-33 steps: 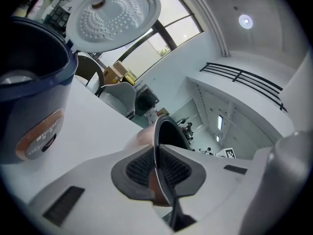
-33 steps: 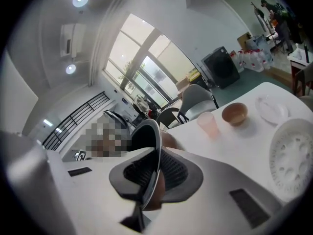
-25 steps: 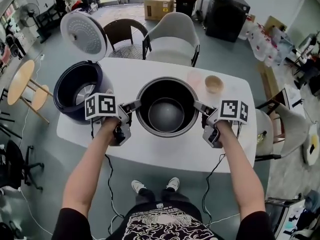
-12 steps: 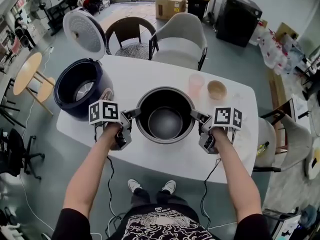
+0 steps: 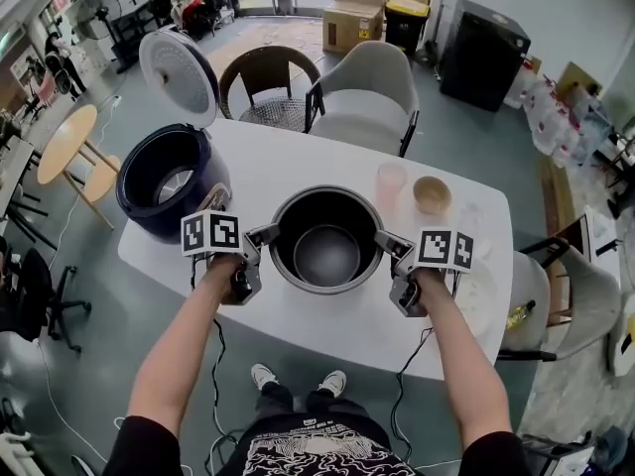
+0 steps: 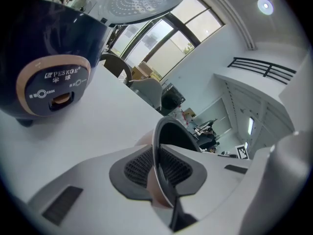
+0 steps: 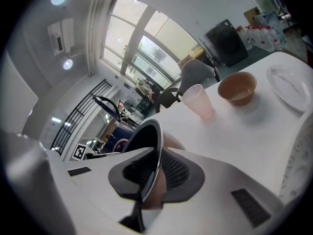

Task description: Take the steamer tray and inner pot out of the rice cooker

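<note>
The grey metal inner pot [image 5: 325,251] sits on the white table [image 5: 327,317] in front of me, out of the cooker, with nothing visible inside it. My left gripper [image 5: 266,234] is shut on its left rim and my right gripper [image 5: 385,241] on its right rim. In the left gripper view the thin rim [image 6: 166,131] runs between the ribbed pads of the left gripper [image 6: 156,168]. The right gripper [image 7: 155,173] has the rim [image 7: 142,136] between its pads; its jaws have just been opening a little. The dark blue rice cooker [image 5: 164,181] stands far left, lid [image 5: 179,75] up.
A pink cup [image 5: 390,181] and a tan bowl [image 5: 432,194] stand beyond the pot on the right. A pale round dish [image 7: 288,84] lies near the table's right edge. Two chairs [image 5: 367,82] stand behind the table. The cooker's front panel [image 6: 49,77] is close to the left gripper.
The pot and both grippers sank toward the table between the oldest frame and the middle one. They have kept still since then. Both grips stay on the rim.
</note>
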Tool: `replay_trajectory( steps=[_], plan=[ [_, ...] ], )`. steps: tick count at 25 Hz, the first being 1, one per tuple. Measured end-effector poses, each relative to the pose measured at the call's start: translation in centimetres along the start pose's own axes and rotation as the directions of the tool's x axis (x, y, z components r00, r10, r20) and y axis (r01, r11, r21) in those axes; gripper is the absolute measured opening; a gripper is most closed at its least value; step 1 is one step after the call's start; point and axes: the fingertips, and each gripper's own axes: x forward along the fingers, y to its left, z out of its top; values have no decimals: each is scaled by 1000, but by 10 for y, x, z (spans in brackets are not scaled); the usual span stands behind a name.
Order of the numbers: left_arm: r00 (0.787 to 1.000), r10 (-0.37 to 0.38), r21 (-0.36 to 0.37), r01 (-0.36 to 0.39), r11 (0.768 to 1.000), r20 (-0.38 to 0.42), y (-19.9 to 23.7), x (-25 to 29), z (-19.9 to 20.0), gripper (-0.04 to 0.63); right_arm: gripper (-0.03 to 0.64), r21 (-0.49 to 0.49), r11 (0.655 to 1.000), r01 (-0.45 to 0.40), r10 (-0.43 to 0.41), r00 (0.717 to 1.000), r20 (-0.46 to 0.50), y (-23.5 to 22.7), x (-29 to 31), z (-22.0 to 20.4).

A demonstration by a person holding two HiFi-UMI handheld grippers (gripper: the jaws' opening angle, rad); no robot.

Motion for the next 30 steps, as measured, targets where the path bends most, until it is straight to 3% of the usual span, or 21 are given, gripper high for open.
replay_trajectory(
  steps=[6,10,14,18,20,23,27,30],
  plan=[
    [996,84,97,-85,992,20,-17,-32,7,78,55,-127,988,91,-88,996,31,13,-28,5],
    [993,90,151,-100,983,74,-47,-56,13,74,55,-181,978,100,-87,993,79,35,-57,16],
    [987,69,259,-105,960,144,-91,-80,22,57,50,-249,955,164,-120,976,183,62,-95,23],
    [980,-1,375,-74,924,198,-144,-96,34,51,43,-291,929,230,-137,942,305,93,-138,33],
    [980,-31,472,-67,879,198,-172,-103,40,39,43,-293,920,260,-139,916,376,113,-160,42],
    [978,-75,626,-65,777,195,-215,-121,49,28,41,-316,898,306,-139,878,457,150,-192,47],
    [972,-153,765,-40,643,179,-256,-139,42,23,41,-372,829,417,-169,822,544,183,-225,39],
    [968,-192,810,-21,586,164,-264,-146,26,18,37,-393,777,492,-189,777,600,200,-239,26]
  ],
)
